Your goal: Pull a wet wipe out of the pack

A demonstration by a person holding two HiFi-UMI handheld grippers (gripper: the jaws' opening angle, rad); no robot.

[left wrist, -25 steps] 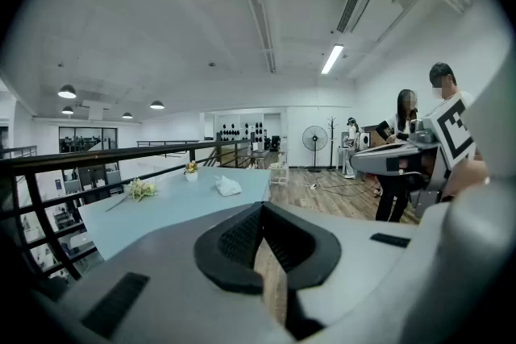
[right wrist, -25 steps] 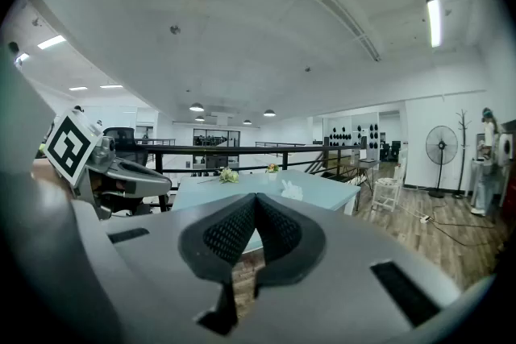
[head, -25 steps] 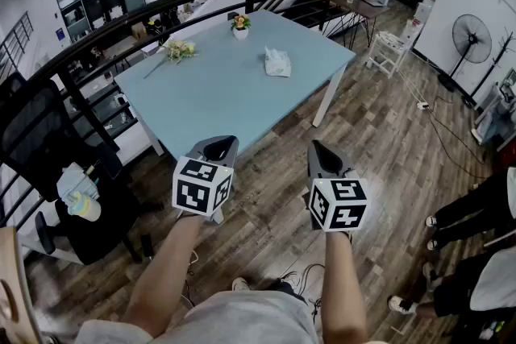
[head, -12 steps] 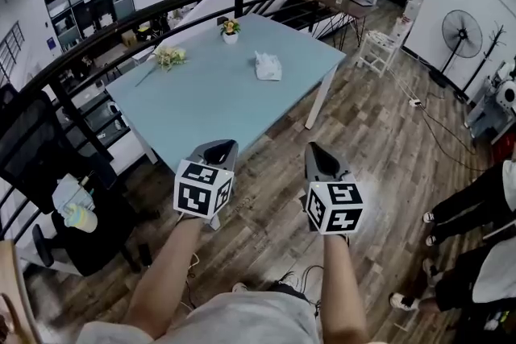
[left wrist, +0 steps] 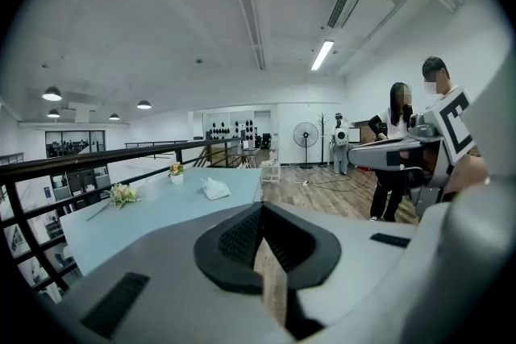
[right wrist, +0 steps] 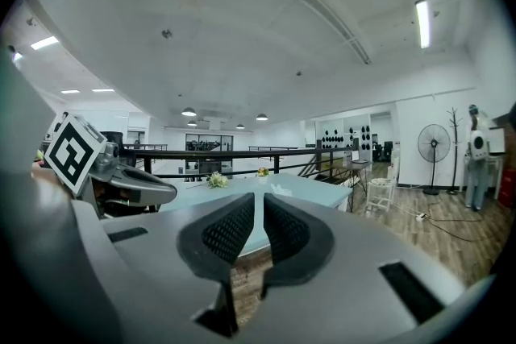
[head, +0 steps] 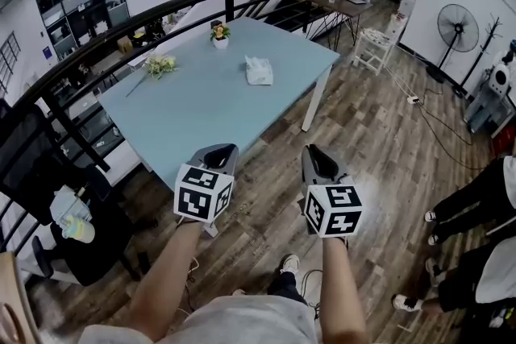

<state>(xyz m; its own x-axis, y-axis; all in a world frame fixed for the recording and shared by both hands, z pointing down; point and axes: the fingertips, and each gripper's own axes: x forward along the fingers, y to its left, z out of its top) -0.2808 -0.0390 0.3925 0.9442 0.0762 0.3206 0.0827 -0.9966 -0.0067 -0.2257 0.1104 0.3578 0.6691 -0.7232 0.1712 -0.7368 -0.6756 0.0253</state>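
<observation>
The wet wipe pack (head: 258,71) is a small white packet with a tuft sticking up, lying on the far right part of the light blue table (head: 201,109). Both grippers are held side by side over the wooden floor, short of the table's near edge and pointing at it. My left gripper (head: 218,151) is shut with nothing in it, and so is my right gripper (head: 315,155). In the left gripper view the pack (left wrist: 214,188) lies far beyond the closed left gripper (left wrist: 260,209). The right gripper view shows the pack (right wrist: 282,189) small and distant past the right gripper (right wrist: 259,201).
A flower pot (head: 219,34) and a loose bouquet (head: 161,65) lie at the table's far side. A black railing (head: 121,24) runs behind it. A black office chair (head: 40,173) stands at left. A floor fan (head: 457,18), a white stool (head: 372,48) and standing people (head: 476,205) are at right.
Both grippers and the head view have come slightly closer to the table. The pack now sits more to the left in the view. A shoe shows below between the arms.
</observation>
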